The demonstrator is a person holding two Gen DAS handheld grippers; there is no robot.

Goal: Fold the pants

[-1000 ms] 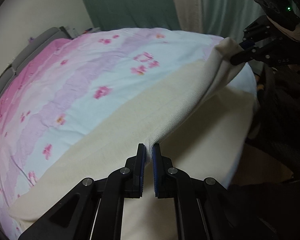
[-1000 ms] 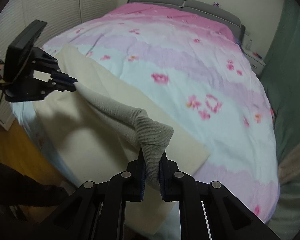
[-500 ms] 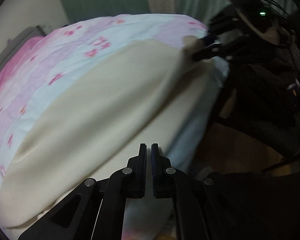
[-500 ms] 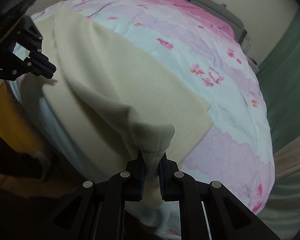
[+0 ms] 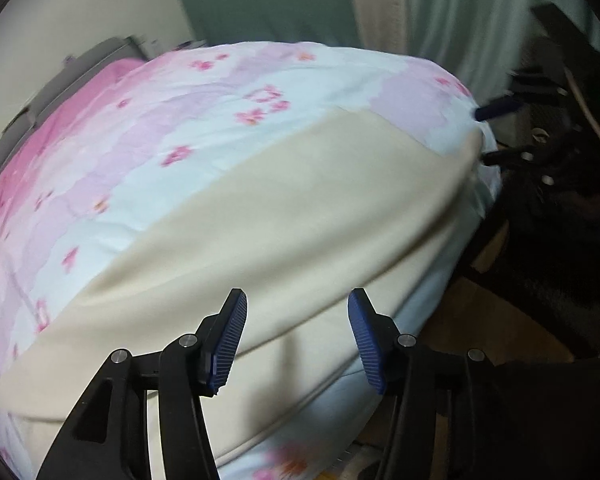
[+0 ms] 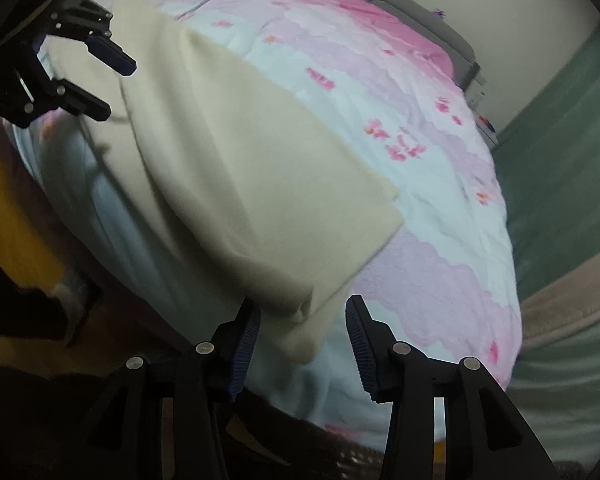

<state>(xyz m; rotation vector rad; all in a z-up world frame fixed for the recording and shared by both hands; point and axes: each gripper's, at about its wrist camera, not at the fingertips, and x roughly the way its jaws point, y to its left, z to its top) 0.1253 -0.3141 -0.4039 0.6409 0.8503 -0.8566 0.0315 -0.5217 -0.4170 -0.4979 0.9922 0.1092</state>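
Both my grippers, left and right, have just been opening and now grip nothing; the cream pants lie folded along the bed's near edge, long axis running between them.

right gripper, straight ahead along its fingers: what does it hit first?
Most likely the cream pants. The right gripper has just been opening, and the pants' near corner lies between its jaws, unclamped, draped over the edge of the floral bedspread. Depth is uncertain.
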